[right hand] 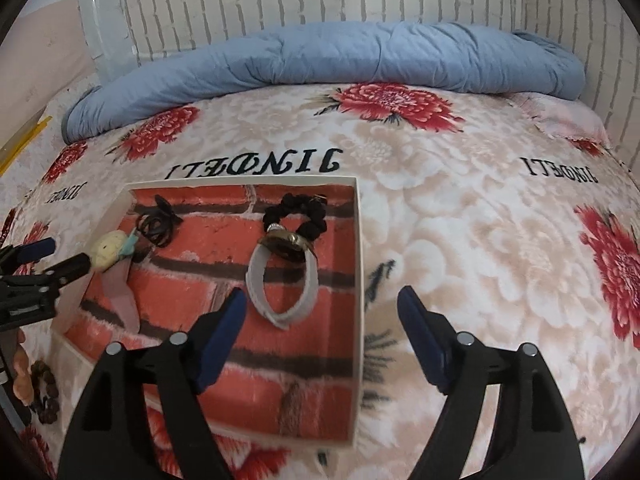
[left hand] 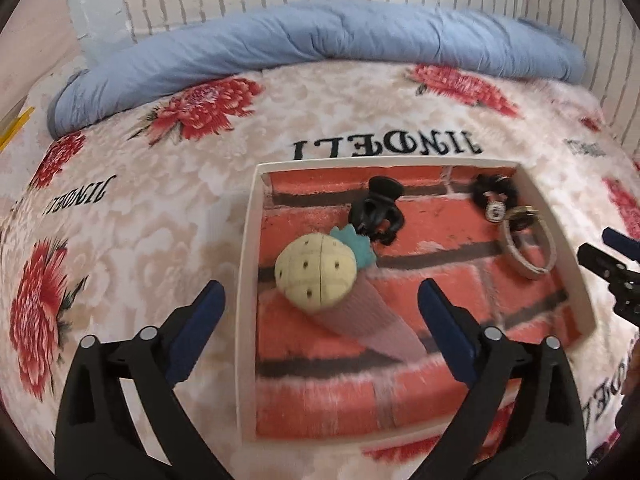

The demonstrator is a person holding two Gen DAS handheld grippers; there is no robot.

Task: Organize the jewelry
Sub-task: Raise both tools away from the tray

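Observation:
A white-walled box [left hand: 246, 280] with a red brick-pattern floor lies on the floral blanket. Inside it are a pineapple-shaped hair clip [left hand: 316, 276], a black claw clip [left hand: 378, 210], a black scrunchie [left hand: 494, 192] and a white-strap watch [left hand: 528, 248]. My left gripper [left hand: 320, 292] is open and empty, just above the pineapple clip. My right gripper [right hand: 320, 304] is open and empty over the box's right wall [right hand: 360, 280], near the watch [right hand: 282, 276]. The scrunchie [right hand: 298, 216], claw clip [right hand: 160, 224] and pineapple clip [right hand: 112, 252] show there too.
A rolled blue quilt [left hand: 320, 40] lies along the far side of the bed against a white brick wall. A brown bead bracelet [right hand: 46, 392] lies on the blanket left of the box. The left gripper [right hand: 40, 264] shows at the right wrist view's left edge.

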